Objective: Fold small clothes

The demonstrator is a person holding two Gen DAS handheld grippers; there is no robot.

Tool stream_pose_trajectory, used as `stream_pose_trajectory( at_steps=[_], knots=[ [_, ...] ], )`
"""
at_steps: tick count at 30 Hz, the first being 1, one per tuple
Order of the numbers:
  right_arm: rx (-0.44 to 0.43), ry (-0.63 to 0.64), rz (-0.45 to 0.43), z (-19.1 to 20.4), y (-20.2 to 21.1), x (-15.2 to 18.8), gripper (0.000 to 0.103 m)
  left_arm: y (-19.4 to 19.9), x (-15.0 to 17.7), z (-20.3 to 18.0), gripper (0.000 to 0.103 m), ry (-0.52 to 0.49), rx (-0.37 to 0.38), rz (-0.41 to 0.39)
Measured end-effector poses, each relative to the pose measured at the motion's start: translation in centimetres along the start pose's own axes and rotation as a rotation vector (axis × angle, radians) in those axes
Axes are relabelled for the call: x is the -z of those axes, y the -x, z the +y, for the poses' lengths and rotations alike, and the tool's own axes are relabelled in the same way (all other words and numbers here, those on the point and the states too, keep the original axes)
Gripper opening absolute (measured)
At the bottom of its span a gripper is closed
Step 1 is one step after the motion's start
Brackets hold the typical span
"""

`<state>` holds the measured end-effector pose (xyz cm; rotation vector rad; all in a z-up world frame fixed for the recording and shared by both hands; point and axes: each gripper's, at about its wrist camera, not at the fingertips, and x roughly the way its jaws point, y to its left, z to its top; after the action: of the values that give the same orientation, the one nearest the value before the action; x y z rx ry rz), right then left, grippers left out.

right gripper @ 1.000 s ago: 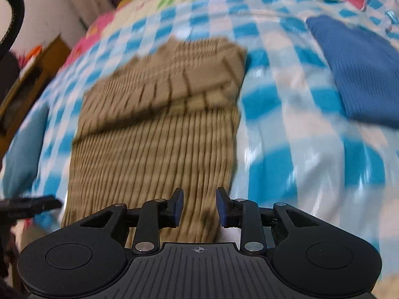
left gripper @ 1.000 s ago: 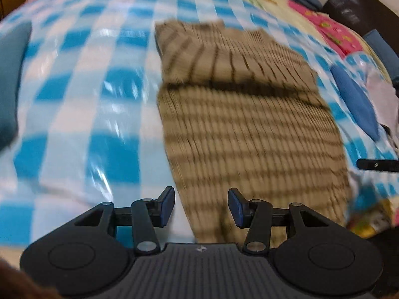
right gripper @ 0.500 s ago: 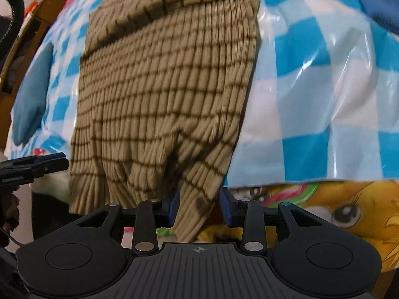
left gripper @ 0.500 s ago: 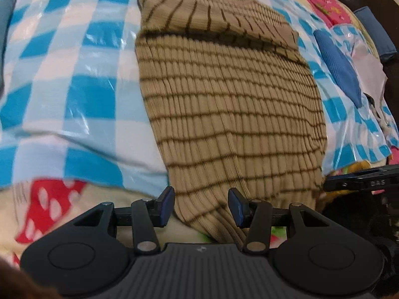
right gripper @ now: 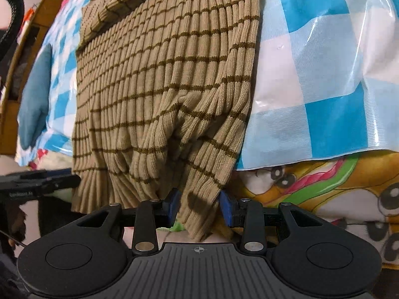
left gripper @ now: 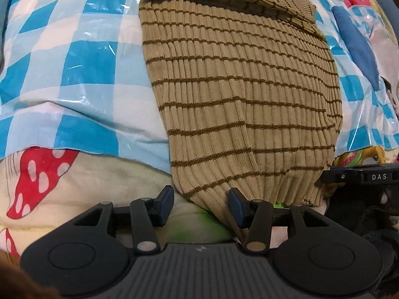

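Observation:
A tan ribbed sweater point(left gripper: 237, 87) with thin brown stripes lies flat on the bed, sleeves folded across its far end, and its near hem hangs over the bed's edge. My left gripper point(left gripper: 201, 199) points steeply down at the hem's left corner. Its jaws are opening slightly, with the fabric between the blue pads but not pinched. In the right wrist view the sweater point(right gripper: 162, 74) bunches at its right hem corner. That corner hangs between the pads of my right gripper point(right gripper: 199, 203), whose jaws have been opening and do not squeeze it. Each view shows the other gripper's tip at the side.
A blue-and-white checked plastic sheet point(left gripper: 74, 62) covers the bed. Mushroom-print bedding point(left gripper: 42, 169) and cartoon-print bedding point(right gripper: 311, 186) show below its edge. A folded blue cloth point(left gripper: 356, 44) lies right of the sweater, a teal cloth point(right gripper: 35, 99) left of it. A cardboard box point(right gripper: 15, 57) stands beyond.
Both grippers tipped downward and came in close to the sweater's near hem. The bed's edge and printed bedding came into view. The right jaws widened around the hem corner.

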<state>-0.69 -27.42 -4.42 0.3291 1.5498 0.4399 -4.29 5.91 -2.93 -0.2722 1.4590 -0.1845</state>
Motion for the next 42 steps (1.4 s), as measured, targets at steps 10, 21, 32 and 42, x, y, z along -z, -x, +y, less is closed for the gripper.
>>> stream_pose_trajectory(
  at_steps=[10,21,32,42],
  knots=[
    [-0.133,-0.108,-0.045,-2.5,1.0,0.3,0.008,-1.3,-0.4,0.7,0.021,0.078,0.065,0.001],
    [-0.355,-0.154,-0.290,-3.2,7.3,-2.0,0.002,1.8,-1.9,3.2,0.014,0.218,0.327,-0.168],
    [-0.052,-0.064,-0.029,-1.8,4.5,-0.2,0.028,-0.3,0.0,3.2,0.014,0.200,0.304,-0.060],
    [0.019,-0.033,0.046,-0.4,0.5,-1.0,0.044,-0.7,0.4,1.9,0.037,0.157,0.286,-0.001]
  ],
)
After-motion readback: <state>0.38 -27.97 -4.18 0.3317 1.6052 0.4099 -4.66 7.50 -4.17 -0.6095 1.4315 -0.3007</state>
